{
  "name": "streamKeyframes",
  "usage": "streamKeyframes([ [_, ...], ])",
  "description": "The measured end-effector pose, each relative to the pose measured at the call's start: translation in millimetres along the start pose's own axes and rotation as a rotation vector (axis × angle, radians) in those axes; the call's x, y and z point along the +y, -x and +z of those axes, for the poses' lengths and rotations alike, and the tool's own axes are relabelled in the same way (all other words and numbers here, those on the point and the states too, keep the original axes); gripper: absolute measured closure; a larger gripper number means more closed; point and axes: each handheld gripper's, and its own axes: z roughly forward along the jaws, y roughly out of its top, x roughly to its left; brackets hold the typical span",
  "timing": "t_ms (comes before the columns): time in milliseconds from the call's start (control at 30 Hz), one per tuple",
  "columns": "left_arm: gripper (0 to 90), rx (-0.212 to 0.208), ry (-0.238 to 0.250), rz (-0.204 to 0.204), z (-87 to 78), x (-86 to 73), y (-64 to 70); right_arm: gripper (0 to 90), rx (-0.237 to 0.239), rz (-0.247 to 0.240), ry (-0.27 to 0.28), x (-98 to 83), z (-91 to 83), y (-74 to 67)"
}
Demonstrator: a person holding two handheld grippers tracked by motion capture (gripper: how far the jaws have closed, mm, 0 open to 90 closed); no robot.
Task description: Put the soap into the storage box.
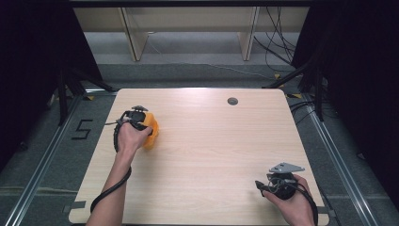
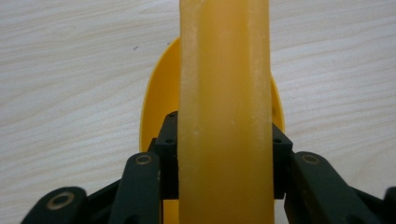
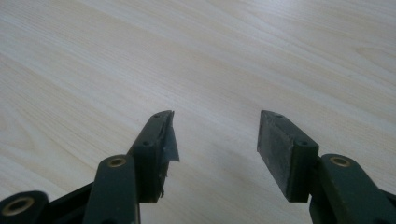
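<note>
Your right hand-held gripper [image 1: 261, 187] sits nearest, jaws wide apart and empty (low over the tabletop [image 1: 211, 141]). Your left hand-held gripper [image 2: 224, 154] clamps a yellow object [image 2: 224, 93] at the tabletop's left side.

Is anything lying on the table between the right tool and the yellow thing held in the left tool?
Nothing visible does. The left tool is shut on the yellow object at the table's left side; the right tool is open near the right front corner, with bare wood between them.
</note>
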Motion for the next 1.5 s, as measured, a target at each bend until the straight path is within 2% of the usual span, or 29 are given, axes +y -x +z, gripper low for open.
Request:
streamKeyframes([
  [67,54.6,-0.013,0.023,-0.029,-1.7,-0.2,1.0,46.0,0.001,0.001,0.0,-0.3,0.7,0.2],
  [167,49.5,-0.01,0.019,-0.04,-5.2,0.9,1.0,46.0,0.002,-0.001,-0.001,-0.2,0.7,0.0],
  [200,46.7,-0.012,0.024,-0.034,-6.1,0.6,0.7,46.0,-0.001,-0.001,-0.003,-0.1,0.4,-0.2],
  [233,41.1,-0.014,0.024,-0.007,-8.1,1.0,-1.0,45.9,-0.001,0.0,-0.003,-0.1,0.3,-0.1],
  [300,39.4,-0.012,0.043,0.003,-8.7,0.3,-1.6,45.9,0.001,0.001,0.0,-0.2,0.5,0.1],
  [400,30.0,-0.012,0.064,0.018,-11.5,-1.2,-2.0,45.9,0.001,0.0,0.0,-0.3,0.6,0.0],
  [433,30.0,-0.024,0.071,0.027,-12.9,-1.6,-2.1,45.9,-0.001,0.0,-0.003,-0.1,0.3,-0.2],
  [467,25.8,-0.065,0.072,0.025,-15.9,-1.5,-4.5,45.9,-0.001,0.0,-0.003,-0.1,0.3,-0.2],
  [533,24.8,-0.065,0.069,0.02,-18.9,-1.6,-4.8,45.9,-0.001,0.0,-0.003,-0.2,0.3,-0.1],
  [567,23.7,-0.055,0.07,0.044,-22.9,-2.3,-5.8,45.9,0.001,0.001,0.0,-0.3,0.6,0.0],
  [667,20.9,-0.054,0.074,0.061,-28.6,-3.6,-6.0,45.8,-0.001,-0.014,0.005,-0.6,1.7,0.8],
  [733,20.0,-0.05,0.079,0.067,-29.9,-4.5,-5.5,45.8,-0.001,0.001,-0.006,0.0,0.8,-0.7],
  [800,20.0,-0.044,0.057,0.08,-33.4,-6.4,-4.2,45.8,0.001,-0.001,-0.008,0.1,0.9,-0.7],
  [833,19.7,-0.036,0.063,0.09,-34.5,-7.4,-3.0,45.8,0.001,-0.002,-0.009,0.1,0.8,-0.7],
  [900,19.4,-0.047,0.071,0.102,-40.1,-8.9,-1.8,45.8,0.001,-0.001,-0.01,0.0,0.9,-0.5],
  [1033,19.3,-0.038,0.081,0.109,-46.7,-8.9,-1.4,45.8,-0.002,0.001,-0.007,0.1,0.7,-0.7],
  [1067,19.3,-0.035,0.08,0.124,-49.8,-8.4,-0.7,45.8,-0.001,0.001,-0.007,0.1,0.6,-0.7],
  [1100,19.1,-0.064,0.074,0.137,-53.0,-8.1,-1.7,45.8,0.003,0.001,-0.009,-0.3,0.9,-0.5],
  [1167,19.1,-0.068,0.08,0.129,-53.8,-8.9,-1.7,45.8,0.003,0.0,-0.009,-0.5,1.0,-0.2],
  [1233,19.1,-0.058,0.072,0.152,-56.0,-11.4,-3.2,45.8,-0.002,-0.001,-0.01,-0.5,1.4,0.4],
  [1333,19.1,-0.075,0.095,0.141,-58.8,-14.9,-4.6,45.8,0.0,0.0,-0.008,-0.1,1.3,-0.3],
  [1433,19.1,-0.08,0.092,0.151,-64.8,-17.9,-5.3,45.8,0.002,0.001,-0.012,-0.1,1.0,-0.7],
  [1500,19.3,-0.105,0.114,0.162,-68.2,-21.8,-5.5,45.8,-0.002,0.001,-0.01,-0.5,1.2,0.0],
])
